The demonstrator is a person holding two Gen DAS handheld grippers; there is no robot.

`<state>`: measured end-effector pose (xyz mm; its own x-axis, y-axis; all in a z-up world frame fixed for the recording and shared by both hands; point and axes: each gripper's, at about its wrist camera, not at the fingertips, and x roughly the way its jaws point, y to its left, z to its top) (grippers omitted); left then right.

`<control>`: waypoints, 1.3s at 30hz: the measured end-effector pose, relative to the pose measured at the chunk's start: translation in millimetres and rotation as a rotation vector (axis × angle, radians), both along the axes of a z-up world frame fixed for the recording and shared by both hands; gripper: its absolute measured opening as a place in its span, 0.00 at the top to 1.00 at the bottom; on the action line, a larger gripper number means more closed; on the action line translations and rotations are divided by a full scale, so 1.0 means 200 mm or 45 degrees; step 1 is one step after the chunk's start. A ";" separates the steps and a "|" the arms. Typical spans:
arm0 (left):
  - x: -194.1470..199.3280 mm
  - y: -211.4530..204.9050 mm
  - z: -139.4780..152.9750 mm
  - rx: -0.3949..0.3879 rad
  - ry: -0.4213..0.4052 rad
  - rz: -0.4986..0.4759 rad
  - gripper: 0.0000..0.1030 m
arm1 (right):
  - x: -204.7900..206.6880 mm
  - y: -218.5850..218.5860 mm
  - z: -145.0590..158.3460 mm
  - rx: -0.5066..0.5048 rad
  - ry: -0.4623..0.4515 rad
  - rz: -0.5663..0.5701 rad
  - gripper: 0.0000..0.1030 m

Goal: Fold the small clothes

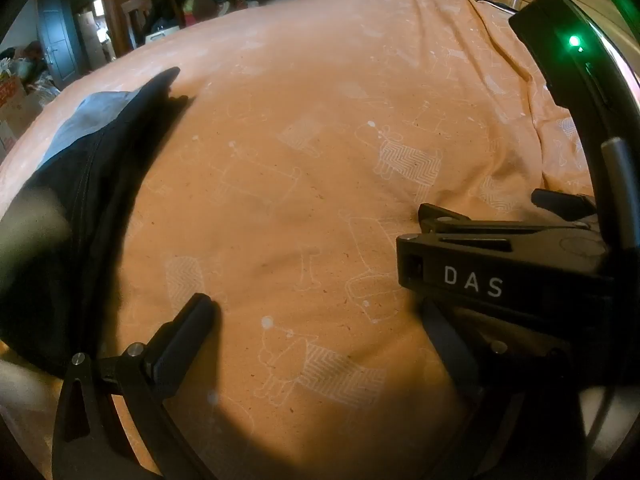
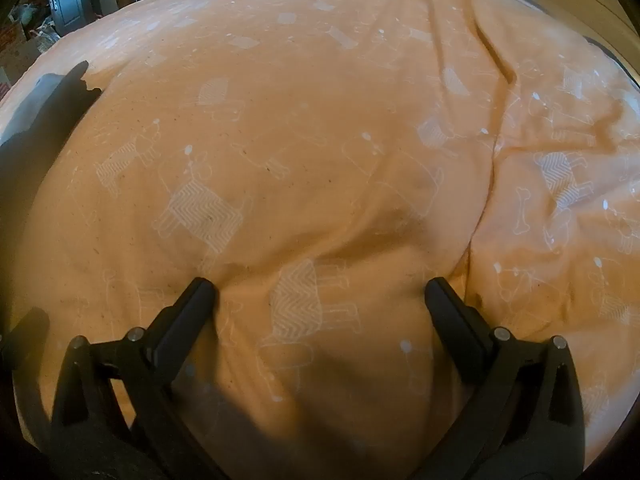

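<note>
Orange bed cover under both my hand-held grippers, left and right released, empty; dark garment looks limp, light; I'd pinch its edge

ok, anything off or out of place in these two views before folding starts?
Only mildly. The dark garment sits at the far left edge of the orange bedspread, away from both open grippers, left gripper and right gripper. The bedspread is creased on the right. Nothing spilled or damaged.

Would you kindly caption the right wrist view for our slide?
Open right tool poised above the orange dog-print bedspread, empty.
</note>
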<state>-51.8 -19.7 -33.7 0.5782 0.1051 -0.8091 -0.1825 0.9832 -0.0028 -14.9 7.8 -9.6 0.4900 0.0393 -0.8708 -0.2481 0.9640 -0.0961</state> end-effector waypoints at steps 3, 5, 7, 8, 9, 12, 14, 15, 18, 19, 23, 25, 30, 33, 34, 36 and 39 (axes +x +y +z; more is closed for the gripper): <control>-0.01 0.00 0.00 -0.010 -0.001 0.000 0.00 | 0.00 0.01 0.00 -0.001 0.000 0.001 0.00; -0.01 -0.01 0.00 -0.009 -0.001 0.000 0.00 | 0.01 0.01 0.00 0.000 0.001 0.001 0.00; -0.02 -0.01 0.01 -0.010 -0.001 0.000 0.00 | 0.01 0.02 0.00 0.001 0.001 0.002 0.00; -0.02 -0.02 0.01 -0.009 -0.001 0.000 0.00 | 0.01 0.02 0.00 0.001 0.001 0.004 0.00; -0.03 -0.02 0.01 -0.009 -0.001 0.000 0.00 | 0.02 0.02 0.00 0.001 0.001 0.007 0.00; 0.00 -0.02 0.00 0.000 0.001 0.001 0.00 | 0.02 0.02 0.00 0.001 0.002 0.008 0.00; 0.00 -0.03 0.01 0.000 0.001 0.001 0.00 | 0.02 0.02 0.00 0.001 0.002 0.009 0.00; 0.00 -0.02 0.00 0.000 0.001 0.001 0.00 | 0.02 0.02 0.00 0.001 0.002 0.010 0.00; 0.00 -0.01 0.00 -0.001 0.001 0.001 0.00 | 0.01 0.01 -0.01 0.004 0.001 0.013 0.00; 0.00 -0.01 0.00 -0.001 0.001 0.001 0.00 | 0.01 0.02 -0.01 0.004 0.001 0.013 0.00; 0.00 0.00 0.00 -0.001 0.001 0.001 0.00 | 0.01 0.01 0.00 0.004 0.002 0.014 0.00; 0.00 0.00 0.00 -0.001 0.000 0.001 0.00 | 0.02 0.01 0.00 0.005 0.002 0.014 0.00; 0.00 0.00 0.00 -0.001 0.000 0.001 0.00 | 0.02 0.01 0.00 0.006 0.001 0.015 0.00; 0.00 -0.01 0.00 -0.001 0.000 0.001 0.00 | 0.02 0.02 0.00 0.007 0.000 0.015 0.00; 0.00 0.00 0.00 -0.001 0.000 0.001 0.00 | 0.02 0.02 0.00 0.009 0.000 0.015 0.00; 0.00 -0.01 0.00 -0.002 0.000 0.001 0.00 | 0.02 0.03 -0.01 0.012 -0.001 0.014 0.00; 0.01 -0.01 0.00 -0.002 0.001 0.001 0.00 | 0.02 0.02 -0.01 0.013 0.000 0.016 0.00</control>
